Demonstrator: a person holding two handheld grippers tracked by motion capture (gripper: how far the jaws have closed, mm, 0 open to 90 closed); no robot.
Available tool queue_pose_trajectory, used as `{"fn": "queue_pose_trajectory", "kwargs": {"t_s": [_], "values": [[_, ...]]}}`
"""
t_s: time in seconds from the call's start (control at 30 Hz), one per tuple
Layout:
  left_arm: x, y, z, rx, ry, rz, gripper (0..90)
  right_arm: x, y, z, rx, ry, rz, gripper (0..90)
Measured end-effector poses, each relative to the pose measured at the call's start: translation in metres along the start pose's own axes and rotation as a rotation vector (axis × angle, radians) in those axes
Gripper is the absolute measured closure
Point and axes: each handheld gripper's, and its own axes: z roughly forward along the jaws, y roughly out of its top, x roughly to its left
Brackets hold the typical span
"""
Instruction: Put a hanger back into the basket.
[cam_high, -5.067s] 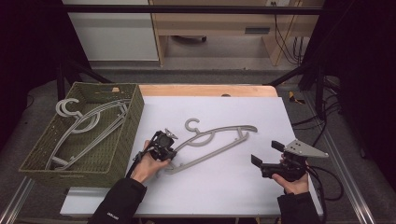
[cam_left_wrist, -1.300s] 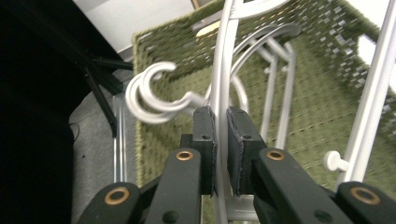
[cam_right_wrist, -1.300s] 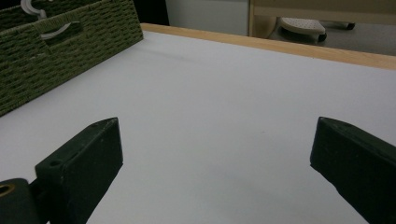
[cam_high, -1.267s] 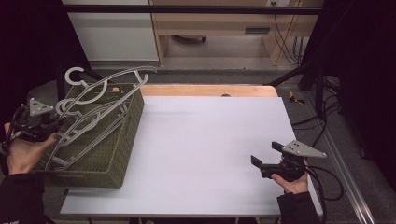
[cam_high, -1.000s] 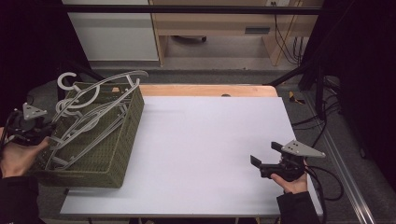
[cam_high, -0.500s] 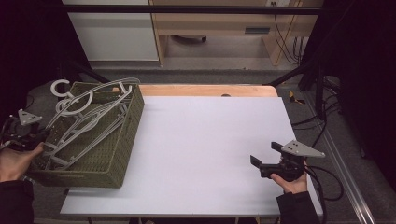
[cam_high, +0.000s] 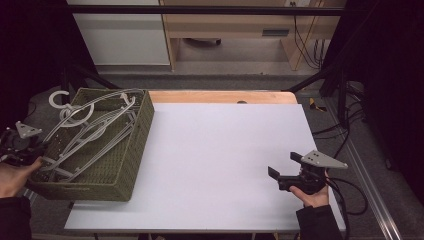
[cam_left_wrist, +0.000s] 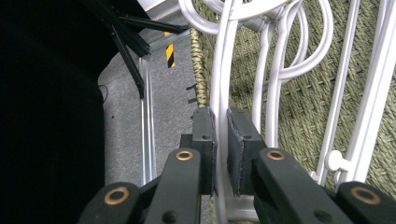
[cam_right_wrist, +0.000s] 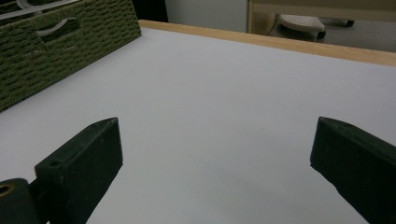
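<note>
The left gripper (cam_left_wrist: 220, 154) pinches a white hanger (cam_left_wrist: 222, 70) over the green basket (cam_high: 131, 165), its long axis running along the basket. The right gripper (cam_high: 289, 170), wide open and empty, waits well apart.

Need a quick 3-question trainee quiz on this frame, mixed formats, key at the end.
1. True or false: the left gripper is shut on a white plastic hanger.
2. Multiple choice: the woven olive-green basket sits at
A. the table's left edge
B. the table's centre
C. the table's right edge
3. Fill in: the right gripper is held low over the white tabletop with its jaws ____.

Key
1. True: in the left gripper view the pads pinch one hanger rod over the basket.
2. A.
3. Open: nothing lies between them in the right gripper view.
</note>
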Motion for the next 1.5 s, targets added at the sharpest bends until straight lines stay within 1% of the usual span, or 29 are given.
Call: {"fn": "queue_pose_trajectory", "kwargs": {"t_s": [0.2, 0.27, 0.3, 0.4, 0.6, 0.63, 0.67, 0.77, 0.83, 0.9, 0.93, 1.1, 1.13, 1.17, 1.2, 1.23, 1.27, 1.3, 1.37, 1.4, 1.5], "values": [[-0.001, -0.003, 0.002, -0.007, 0.004, 0.002, 82.4, 0.000, 0.000, -0.001, 0.001, 0.003, 0.003, 2.5], [-0.003, -0.003, 0.002, -0.011, 0.015, 0.011, 82.4, 0.000, 0.000, 0.000, 0.002, 0.002, -0.003, 2.5], [-0.004, -0.003, 0.002, -0.018, 0.028, 0.018, 82.4, 0.000, 0.000, 0.000, 0.001, 0.000, 0.001, 2.5], [-0.007, -0.001, 0.002, -0.018, 0.046, 0.030, 82.4, 0.000, 0.000, 0.000, 0.003, 0.000, 0.001, 2.5], [-0.007, -0.001, 0.003, -0.032, 0.061, 0.035, 82.4, 0.000, 0.000, 0.000, 0.001, 0.001, 0.002, 2.5], [-0.008, 0.000, 0.003, -0.032, 0.066, 0.039, 82.4, 0.000, 0.000, 0.000, 0.002, 0.001, 0.001, 2.5], [-0.009, 0.001, 0.004, -0.022, 0.068, 0.042, 82.4, 0.000, -0.001, 0.001, 0.003, -0.001, 0.000, 2.5], [-0.015, 0.002, 0.007, -0.005, 0.084, 0.078, 82.4, 0.000, 0.000, 0.000, 0.003, 0.000, 0.000, 2.5], [-0.019, 0.000, 0.009, 0.002, 0.075, 0.082, 82.4, 0.000, 0.000, -0.001, 0.003, 0.002, -0.003, 2.5], [-0.019, -0.004, 0.013, 0.006, 0.052, 0.059, 82.4, 0.000, 0.000, -0.001, 0.001, 0.005, 0.000, 2.5], [-0.020, -0.006, 0.014, 0.008, 0.050, 0.058, 82.4, -0.001, 0.000, -0.001, 0.001, 0.005, 0.000, 2.6], [-0.028, -0.013, 0.017, 0.012, 0.016, 0.069, 82.1, 0.000, -0.001, 0.001, 0.005, -0.001, -0.003, 2.5], [-0.031, -0.013, 0.017, 0.002, 0.000, 0.069, 81.9, 0.000, -0.001, 0.001, 0.006, -0.002, 0.000, 2.5], [-0.033, -0.013, 0.016, -0.012, 0.004, 0.067, 81.8, 0.000, -0.001, 0.001, 0.004, -0.001, -0.002, 2.5], [-0.034, -0.013, 0.013, -0.028, -0.014, 0.054, 81.8, 0.000, -0.001, 0.001, 0.005, -0.001, -0.002, 2.5], [-0.036, -0.011, 0.011, -0.038, -0.043, 0.048, 81.7, 0.000, -0.001, 0.001, 0.005, -0.001, -0.002, 2.5], [-0.038, -0.010, 0.009, -0.041, -0.043, 0.048, 81.7, 0.000, -0.001, 0.001, 0.006, -0.002, 0.000, 2.5], [-0.041, -0.009, 0.008, -0.035, -0.041, 0.053, 81.6, 0.000, 0.000, 0.001, 0.003, 0.000, 0.001, 2.5], [-0.044, -0.008, 0.008, -0.022, -0.064, 0.054, 81.5, 0.000, 0.000, 0.000, 0.001, 0.000, 0.001, 2.5], [-0.045, -0.008, 0.008, -0.017, -0.061, 0.056, 81.6, 0.000, 0.000, -0.001, 0.004, 0.000, 0.000, 2.5], [-0.047, -0.008, 0.012, 0.033, -0.080, 0.053, 81.1, 0.000, 0.000, -0.001, -0.002, 0.000, -0.001, 2.6]]}}
